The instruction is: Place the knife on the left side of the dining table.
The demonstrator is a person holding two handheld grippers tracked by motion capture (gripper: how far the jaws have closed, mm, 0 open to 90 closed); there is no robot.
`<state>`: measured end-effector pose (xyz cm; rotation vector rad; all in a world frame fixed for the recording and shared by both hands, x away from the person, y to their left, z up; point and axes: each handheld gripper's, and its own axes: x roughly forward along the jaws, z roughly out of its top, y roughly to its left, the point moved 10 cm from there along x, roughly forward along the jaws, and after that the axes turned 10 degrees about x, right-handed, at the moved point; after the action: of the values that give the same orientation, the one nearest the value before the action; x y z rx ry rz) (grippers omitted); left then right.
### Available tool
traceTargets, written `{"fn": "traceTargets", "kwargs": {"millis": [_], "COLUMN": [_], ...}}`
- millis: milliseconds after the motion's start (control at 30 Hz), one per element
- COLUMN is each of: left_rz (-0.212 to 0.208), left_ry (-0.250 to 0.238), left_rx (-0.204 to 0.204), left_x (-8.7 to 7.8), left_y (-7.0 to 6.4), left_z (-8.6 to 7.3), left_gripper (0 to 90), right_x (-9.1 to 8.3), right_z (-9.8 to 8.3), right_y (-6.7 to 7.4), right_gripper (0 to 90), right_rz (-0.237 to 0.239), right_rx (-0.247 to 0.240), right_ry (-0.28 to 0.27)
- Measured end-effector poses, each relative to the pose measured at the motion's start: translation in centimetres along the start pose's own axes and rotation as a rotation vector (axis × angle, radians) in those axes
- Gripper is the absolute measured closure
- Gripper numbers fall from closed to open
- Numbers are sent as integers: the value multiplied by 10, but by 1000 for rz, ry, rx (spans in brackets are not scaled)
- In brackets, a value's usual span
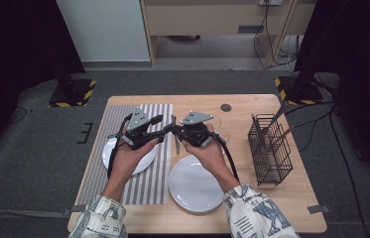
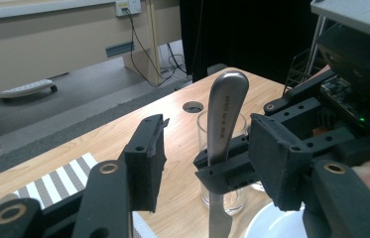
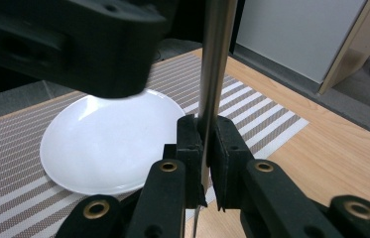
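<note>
The right tool is clenching a table knife between its two black jaws, holding it upright above the wooden worktop. In the right gripper view the jaws are pressing flat against the knife on both sides, with the thin blade edge running down below them. The knife is plain brushed steel: a smooth, rounded, paddle-shaped handle with small stamped lettering, narrowing where the jaws are gripping it.

The left tool is facing it from the person's left, its jaws standing apart on either side of the handle in the left gripper view. The pads are matte, blocky and slightly ragged at the edge, and they are not touching the steel, so this tool is released.

Under the tools, a round glossy white plate is lying on a grey-and-white striped woven placemat. A second white plate is sitting directly on the pale wood grain, just beside the mat. A clear, straight-sided drinking glass is standing behind the knife. A dark wire cutlery basket, boxy and open-meshed, is standing near the worktop's right edge.
</note>
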<state>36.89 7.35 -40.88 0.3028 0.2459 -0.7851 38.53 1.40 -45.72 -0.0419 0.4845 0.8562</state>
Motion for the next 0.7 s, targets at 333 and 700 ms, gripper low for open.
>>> {"fn": "traceTargets", "kwargs": {"millis": [333, 700], "left_rz": [-1, -16], "left_ry": [4, 20], "left_rx": [-19, -10], "left_x": [14, 25], "left_y": [3, 1], "left_z": [4, 3], "left_gripper": [473, 539], "right_x": [-1, -1], "right_z": [0, 1], "right_y": [4, 4], "right_gripper": [834, 835], "right_rz": [2, 1], "right_rx": [-7, -1], "right_ry": [2, -3]}}
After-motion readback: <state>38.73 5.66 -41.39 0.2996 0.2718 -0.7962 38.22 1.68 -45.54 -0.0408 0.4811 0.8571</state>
